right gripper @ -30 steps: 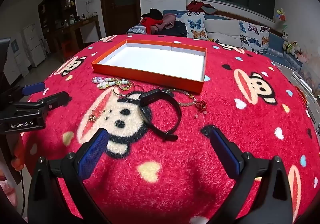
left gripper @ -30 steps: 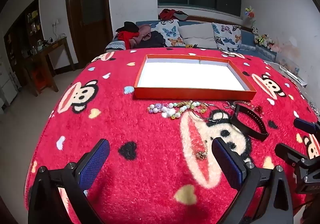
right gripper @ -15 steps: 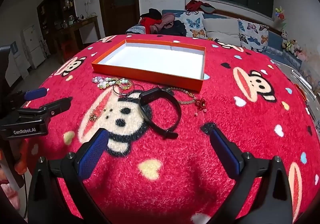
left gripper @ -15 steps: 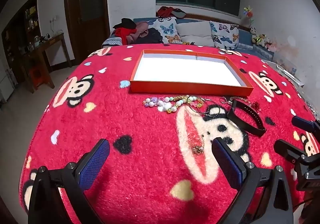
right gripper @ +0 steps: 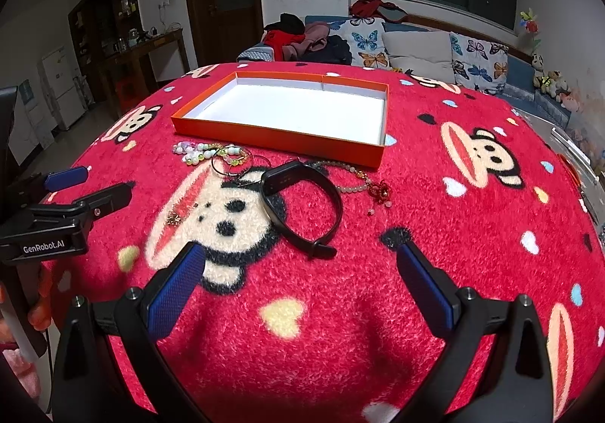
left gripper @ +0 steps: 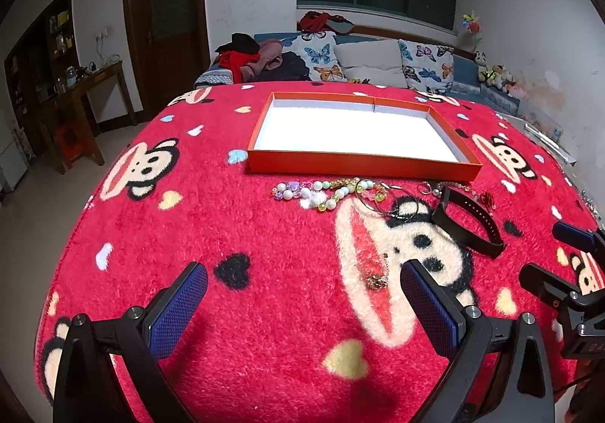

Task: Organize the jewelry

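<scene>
Both tools hang released over the red monkey-print blanket (right gripper: 472,234) covering the tabletop, jaws spread wide and grasping nothing; none of the jewelry is in the orange tray (right gripper: 272,135) yet, whose white floor is bare.

From the right tool (right gripper: 302,287) the black wristband (right gripper: 302,203) lies straight ahead and nearest, its loop stretching away and to the left toward the tray, the loose strap end pointing back at the tool; this arm looks the better placed for it. Beyond the band, ahead and slightly right, lies a beaded strand with a red charm (right gripper: 380,192).

From the left tool (left gripper: 302,302) a small gold charm on a thin chain (left gripper: 378,279) sits just ahead beside its right finger (left gripper: 427,302); the pastel bead bracelets (left gripper: 317,192) and thin wire hoops (left gripper: 393,203) lie farther ahead, just before the tray's near wall, which runs crosswise to both tools.

The only legible writing is "GenRobot.AI" on the left tool's body, seen in the right wrist view.
</scene>
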`<state>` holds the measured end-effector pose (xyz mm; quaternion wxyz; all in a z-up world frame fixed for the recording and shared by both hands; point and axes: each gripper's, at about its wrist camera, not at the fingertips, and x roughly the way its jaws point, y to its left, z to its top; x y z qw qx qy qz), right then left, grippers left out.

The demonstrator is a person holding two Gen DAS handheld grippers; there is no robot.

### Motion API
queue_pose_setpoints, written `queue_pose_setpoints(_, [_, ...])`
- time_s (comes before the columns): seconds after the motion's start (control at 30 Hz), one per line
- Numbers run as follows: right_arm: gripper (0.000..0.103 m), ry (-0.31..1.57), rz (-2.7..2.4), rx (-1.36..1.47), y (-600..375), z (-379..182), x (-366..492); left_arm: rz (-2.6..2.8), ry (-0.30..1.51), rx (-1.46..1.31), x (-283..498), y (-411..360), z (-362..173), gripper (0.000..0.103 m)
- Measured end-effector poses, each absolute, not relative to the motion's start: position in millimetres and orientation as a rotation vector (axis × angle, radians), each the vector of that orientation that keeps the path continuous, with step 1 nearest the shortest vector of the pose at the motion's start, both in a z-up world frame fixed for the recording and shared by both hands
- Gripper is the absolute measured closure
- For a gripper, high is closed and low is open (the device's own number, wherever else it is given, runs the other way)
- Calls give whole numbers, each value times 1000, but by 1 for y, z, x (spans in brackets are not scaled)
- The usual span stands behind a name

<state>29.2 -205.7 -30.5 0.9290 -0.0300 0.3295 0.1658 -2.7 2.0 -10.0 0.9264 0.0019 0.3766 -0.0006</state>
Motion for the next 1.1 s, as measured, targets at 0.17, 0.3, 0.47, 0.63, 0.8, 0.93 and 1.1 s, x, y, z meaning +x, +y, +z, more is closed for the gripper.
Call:
queue_pose_setpoints(0.17, [1, 677, 338, -59, -207, -32, 30, 2, 778, 3, 0, 4, -11, 0])
queue_pose_setpoints(0.3, [1, 680, 339, -54, -208, -33, 30, -5, 778, 8, -3, -1, -14, 0])
queue_pose_setpoints(0.47, [1, 680, 339, -55, -209, -33, 30, -17, 781, 8, -3, -3, -14, 0])
queue_pose_setpoints(0.63, [1, 681, 339, -54, -208, -33, 30, -24, 780, 9, -3, -4, -14, 0])
queue_pose_setpoints(0.8, [1, 688, 338, -41, -213, -32, 35, -27, 786, -7, -1, -1, -15, 0])
queue_pose_setpoints(0.93, [1, 695, 351, -39, -214, -33, 40, -35, 790, -11, 1, 1, -16, 0])
queue_pose_setpoints(1.1, [2, 720, 398, -31, -213, -38, 54, -40, 795, -6, 4, 2, -18, 0])
